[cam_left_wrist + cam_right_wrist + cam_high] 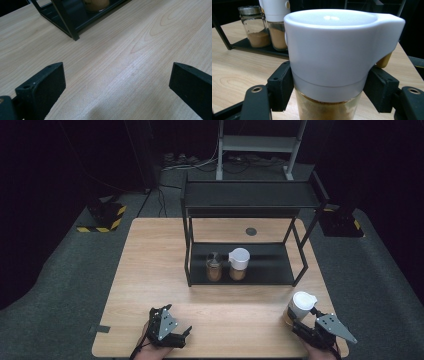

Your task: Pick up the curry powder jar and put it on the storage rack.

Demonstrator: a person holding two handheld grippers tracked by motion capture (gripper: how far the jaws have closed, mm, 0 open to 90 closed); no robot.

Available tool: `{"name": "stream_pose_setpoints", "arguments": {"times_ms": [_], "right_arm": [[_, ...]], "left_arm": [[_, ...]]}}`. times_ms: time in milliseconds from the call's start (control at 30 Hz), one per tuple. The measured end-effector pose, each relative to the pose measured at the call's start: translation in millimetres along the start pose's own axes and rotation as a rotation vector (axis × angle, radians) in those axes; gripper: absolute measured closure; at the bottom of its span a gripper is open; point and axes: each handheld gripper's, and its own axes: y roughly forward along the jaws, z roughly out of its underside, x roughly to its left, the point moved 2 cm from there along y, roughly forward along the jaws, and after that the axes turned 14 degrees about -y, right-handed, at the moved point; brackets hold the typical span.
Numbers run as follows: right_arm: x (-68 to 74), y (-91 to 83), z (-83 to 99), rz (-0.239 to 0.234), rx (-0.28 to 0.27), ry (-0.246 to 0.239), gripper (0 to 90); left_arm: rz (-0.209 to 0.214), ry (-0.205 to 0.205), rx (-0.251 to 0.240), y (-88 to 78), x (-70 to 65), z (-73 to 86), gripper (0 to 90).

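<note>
The white-lidded jar [329,65] sits squarely between the two black jaws of the right gripper [329,92], which pinch it from both sides just under the lid, at the top of the glass. In the high view that jar [300,307] stands at the near right corner of the wooden table [150,270], with the right gripper [305,324] just behind it on the near side. The left gripper [182,332] rests at the near left, well apart from the jar, its jaws spread wide over bare wood.

There are three jars in all: the one in the grip, and two on the lower shelf of the black rack [250,195] farther back. Of those two, the left jar [214,266] has a metal cap and the right jar [238,264] a white lid like the held one.

The held jar is clear glass filled with a tan-brown powder. Its lid is tall, smooth and white, with a spout jutting to one side.
</note>
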Motion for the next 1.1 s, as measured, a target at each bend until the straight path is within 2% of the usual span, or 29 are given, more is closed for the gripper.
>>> {"name": "stream_pose_setpoints", "arguments": {"times_ms": [667, 1100], "right_arm": [[2.4, 31.7, -20.7, -0.029, -0.022, 0.015, 30.2], [2.7, 49.6, -36.4, -0.037, -0.036, 0.002, 30.2]], "left_arm": [[0.007, 0.006, 0.002, -0.1, 0.7, -0.2, 0.8], [0.011, 0.014, -0.002, -0.4, 0.8, 0.4, 0.5]]}}
